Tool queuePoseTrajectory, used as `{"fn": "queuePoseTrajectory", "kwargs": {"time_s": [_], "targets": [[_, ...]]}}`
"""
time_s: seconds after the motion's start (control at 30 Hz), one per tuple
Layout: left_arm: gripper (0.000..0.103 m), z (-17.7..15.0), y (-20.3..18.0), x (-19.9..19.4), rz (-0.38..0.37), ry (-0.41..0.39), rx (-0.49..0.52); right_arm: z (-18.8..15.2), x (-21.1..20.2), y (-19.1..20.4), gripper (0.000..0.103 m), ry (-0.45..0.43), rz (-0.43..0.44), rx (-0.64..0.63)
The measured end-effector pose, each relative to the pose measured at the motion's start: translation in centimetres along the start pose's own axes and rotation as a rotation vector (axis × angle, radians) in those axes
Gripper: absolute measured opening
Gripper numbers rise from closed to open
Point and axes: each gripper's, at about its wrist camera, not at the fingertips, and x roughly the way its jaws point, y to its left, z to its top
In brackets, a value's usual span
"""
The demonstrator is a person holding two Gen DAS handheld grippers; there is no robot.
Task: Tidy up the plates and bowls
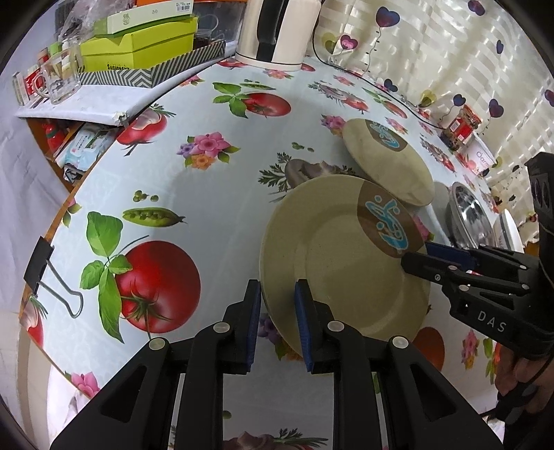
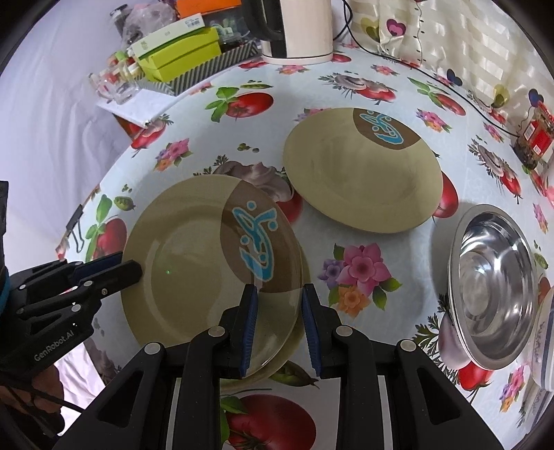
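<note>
A beige plate [image 1: 346,259] [image 2: 194,270] with a brown patch and a blue figure lies on top of a matching plate, whose rim [image 2: 291,353] peeks out beneath it. My left gripper [image 1: 278,287] [image 2: 130,263] is shut on the top plate's left rim, one pad above and one outside the edge. On the opposite rim, by the brown patch, my right gripper [image 2: 279,290] [image 1: 415,254] is shut the same way. Another beige plate [image 1: 384,166] [image 2: 360,183] sits alone farther back. A steel bowl [image 2: 495,294] [image 1: 467,211] stands to the right.
A white patterned bowl [image 2: 543,346] touches the steel bowl at the right edge. At the back stand a white kettle [image 1: 280,31] with its cable, green boxes [image 1: 138,48] in a striped tray and a glass mug [image 1: 62,79]. A binder clip [image 1: 41,263] holds the tablecloth at the left table edge.
</note>
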Motion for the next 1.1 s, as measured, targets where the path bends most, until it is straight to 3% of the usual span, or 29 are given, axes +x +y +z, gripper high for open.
{"fn": "queuePoseTrajectory", "kwargs": {"time_s": [0.6,1.1], "targets": [[0.021,-0.2,0.1,-0.4,-0.018,-0.03,0.0,-0.9,-0.2,0.0,0.031,-0.018,-0.013,-0.007],[0.021,0.0,0.0,-0.3,-0.032,-0.051,0.002,-1.2,-0.6,-0.3,0.026,-0.057,0.0,0.006]]}}
